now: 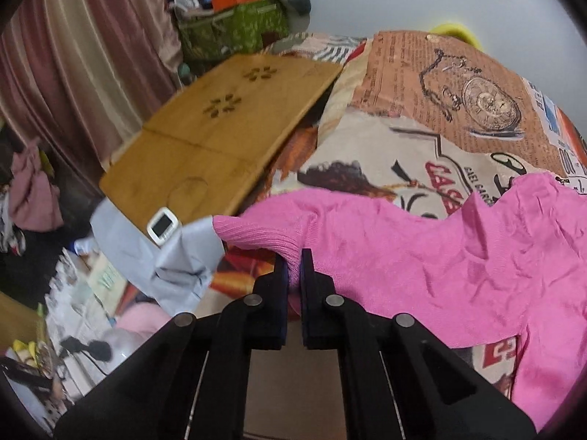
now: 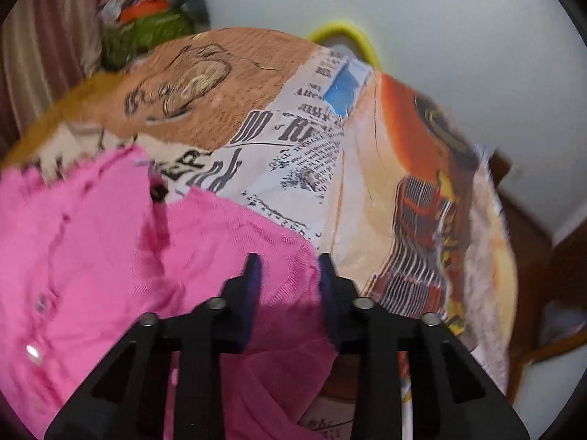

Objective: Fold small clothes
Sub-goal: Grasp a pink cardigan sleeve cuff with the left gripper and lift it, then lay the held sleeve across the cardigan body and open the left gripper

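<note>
A pink knit cardigan (image 1: 422, 256) lies spread on a printed bedspread (image 1: 422, 84). My left gripper (image 1: 293, 256) is shut on the ribbed cuff of its sleeve (image 1: 249, 233), and pink fabric shows pinched between the pads. In the right wrist view the cardigan (image 2: 91, 256) shows its button placket at the left. My right gripper (image 2: 288, 260) sits over the other sleeve end. Its jaws stand apart with flat pink fabric lying between them and no visible pinch. This view is blurred.
A wooden lap table (image 1: 220, 121) lies on the bed at the left with a small white device (image 1: 162, 225) at its near end. A grey-blue cloth (image 1: 183, 256) lies beside the cuff. A green bag (image 1: 234, 25) and a curtain (image 1: 73, 55) stand behind. The bedspread (image 2: 293, 139) drops off at the right.
</note>
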Motion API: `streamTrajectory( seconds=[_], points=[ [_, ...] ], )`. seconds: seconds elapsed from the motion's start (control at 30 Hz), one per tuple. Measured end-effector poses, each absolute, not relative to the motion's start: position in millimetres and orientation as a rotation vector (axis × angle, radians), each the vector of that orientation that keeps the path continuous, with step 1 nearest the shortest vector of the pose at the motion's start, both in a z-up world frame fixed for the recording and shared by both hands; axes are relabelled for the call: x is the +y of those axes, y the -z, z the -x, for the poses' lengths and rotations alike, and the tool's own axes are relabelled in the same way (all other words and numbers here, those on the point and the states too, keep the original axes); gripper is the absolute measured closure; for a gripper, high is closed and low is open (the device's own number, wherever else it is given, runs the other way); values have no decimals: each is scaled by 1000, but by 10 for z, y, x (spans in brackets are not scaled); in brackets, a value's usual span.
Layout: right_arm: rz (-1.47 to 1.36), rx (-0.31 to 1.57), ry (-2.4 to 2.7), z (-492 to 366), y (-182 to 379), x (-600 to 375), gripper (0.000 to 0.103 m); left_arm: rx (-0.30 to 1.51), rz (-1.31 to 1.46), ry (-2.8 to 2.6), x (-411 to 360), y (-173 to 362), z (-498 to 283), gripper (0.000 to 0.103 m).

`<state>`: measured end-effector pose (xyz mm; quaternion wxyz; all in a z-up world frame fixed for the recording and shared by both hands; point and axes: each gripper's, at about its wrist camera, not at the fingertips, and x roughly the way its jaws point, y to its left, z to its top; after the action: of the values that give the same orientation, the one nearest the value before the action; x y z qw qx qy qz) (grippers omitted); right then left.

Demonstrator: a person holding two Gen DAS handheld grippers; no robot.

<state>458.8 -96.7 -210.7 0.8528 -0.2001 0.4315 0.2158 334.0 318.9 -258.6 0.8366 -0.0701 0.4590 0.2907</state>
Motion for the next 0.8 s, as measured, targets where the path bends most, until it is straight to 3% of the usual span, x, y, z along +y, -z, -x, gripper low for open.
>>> streamTrajectory(
  seconds=[0.1, 0.4, 0.5, 0.57, 0.8],
  points=[
    [413, 912, -437, -4680, 2076, -1023, 99, 927, 111, -640, 3184, 2417, -3352, 99],
    [263, 915, -342, -4964, 1995, -1453, 99, 845, 74, -647, 3166, 2058, -3496, 99],
    [252, 915, -363, -4811, 1916, -1440, 83, 810, 66, -605, 2986, 1933, -3515, 99],
    [227, 899, -401, -4665, 1817, -1460, 65, 776, 47, -572, 2804, 1822, -3542, 99],
    [147, 823, -502, -4038, 1526, -1635, 58, 654, -5, -380, 2004, 1308, -3796, 99]
  ],
)
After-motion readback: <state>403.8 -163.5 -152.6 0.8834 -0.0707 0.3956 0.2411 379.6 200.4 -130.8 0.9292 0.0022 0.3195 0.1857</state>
